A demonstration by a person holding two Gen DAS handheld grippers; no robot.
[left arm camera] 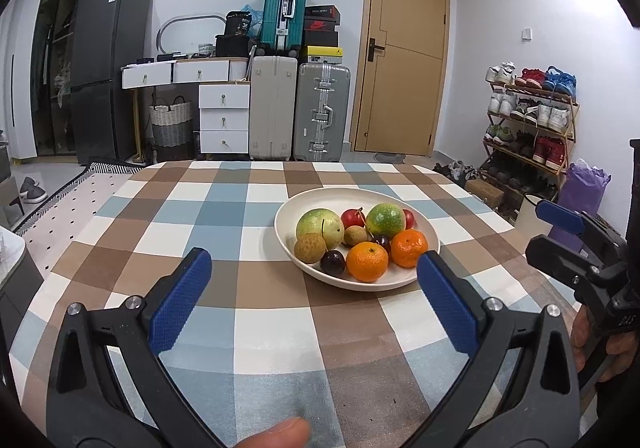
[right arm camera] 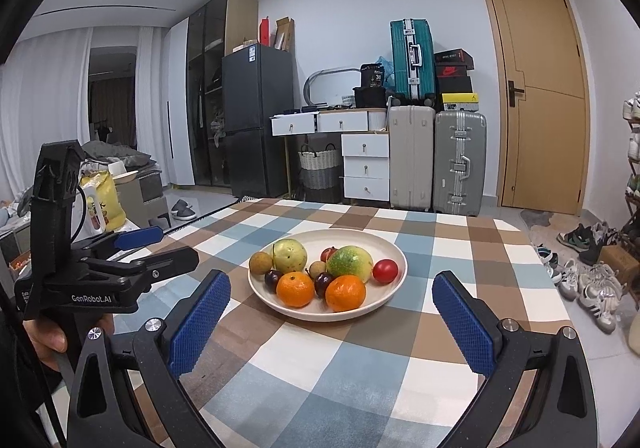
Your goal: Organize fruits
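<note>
A white plate (left arm camera: 430, 238) of fruit sits on the checked tablecloth; it also shows in the right wrist view (right arm camera: 394, 248). It holds two oranges (left arm camera: 367, 261) (right arm camera: 295, 289), two green-yellow fruits (left arm camera: 319, 227) (right arm camera: 290, 255), dark plums (left arm camera: 332, 262), small brown fruits (left arm camera: 308, 247) and red ones (right arm camera: 385, 270). My left gripper (left arm camera: 314, 266) is open and empty, just short of the plate's near edge. My right gripper (right arm camera: 331, 290) is open and empty, also in front of the plate. Each gripper appears at the side of the other's view.
The checked table (left arm camera: 240, 232) extends around the plate. Behind it stand suitcases (left arm camera: 322, 112), white drawers (left arm camera: 224, 116), a dark fridge (left arm camera: 106, 72) and a wooden door (left arm camera: 404, 48). A shoe rack (left arm camera: 528, 120) is at the right.
</note>
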